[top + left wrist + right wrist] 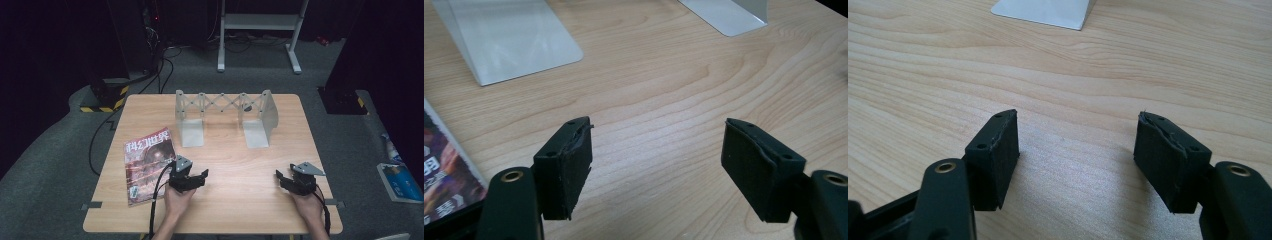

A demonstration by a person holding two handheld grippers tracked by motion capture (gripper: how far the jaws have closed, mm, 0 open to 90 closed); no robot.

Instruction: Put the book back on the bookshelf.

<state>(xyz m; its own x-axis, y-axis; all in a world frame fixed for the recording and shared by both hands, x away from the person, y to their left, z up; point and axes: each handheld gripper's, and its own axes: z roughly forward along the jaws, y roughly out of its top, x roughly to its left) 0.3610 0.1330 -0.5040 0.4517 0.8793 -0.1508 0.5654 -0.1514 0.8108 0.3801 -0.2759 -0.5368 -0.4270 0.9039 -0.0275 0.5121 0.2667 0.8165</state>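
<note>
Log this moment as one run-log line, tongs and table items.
left tongs: open, empty | right tongs: open, empty | magazine: flat, table left | expanding metal bookend rack: upright, far centre, empty

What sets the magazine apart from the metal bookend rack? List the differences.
The magazine lies flat at the table's left side; the metal bookend rack stands upright near the far edge. The magazine has a colourful printed cover; the rack is plain grey metal. The left gripper sits right beside the magazine, while the rack stands well away from both grippers. Both rest on the wooden table, untouched.
</note>
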